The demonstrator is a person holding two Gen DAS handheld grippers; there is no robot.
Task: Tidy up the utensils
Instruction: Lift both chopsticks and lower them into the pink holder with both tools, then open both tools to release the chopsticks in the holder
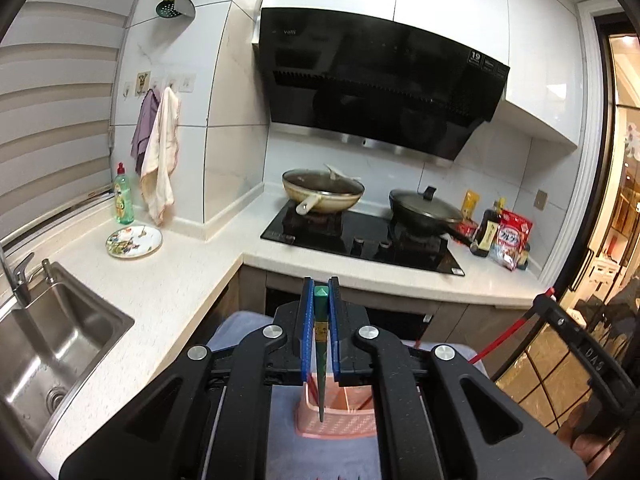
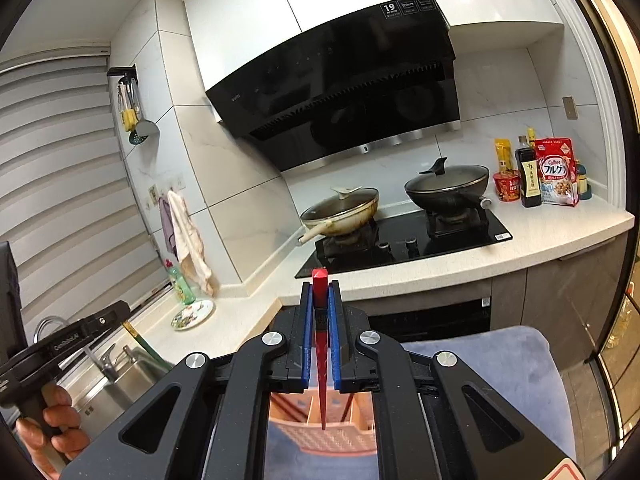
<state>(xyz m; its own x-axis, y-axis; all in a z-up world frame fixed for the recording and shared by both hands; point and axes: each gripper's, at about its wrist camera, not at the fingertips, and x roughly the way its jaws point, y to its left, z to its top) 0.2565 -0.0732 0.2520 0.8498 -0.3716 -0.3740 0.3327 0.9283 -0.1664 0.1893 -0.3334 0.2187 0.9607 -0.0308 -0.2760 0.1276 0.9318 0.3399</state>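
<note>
My left gripper is shut on a green chopstick, which runs back between the blue pads with its thin tip hanging over a pink slotted utensil basket. My right gripper is shut on a red chopstick, its tip likewise above the pink basket. The basket stands on a blue-grey padded seat below both grippers. In the right wrist view, the left gripper's body and the green chopstick show at the left, held by a hand. The red chopstick shows at the right of the left wrist view.
An L-shaped white counter carries a steel sink, a patterned plate, a green soap bottle, a black hob with two lidded pans, and bottles and packets. A black hood hangs above.
</note>
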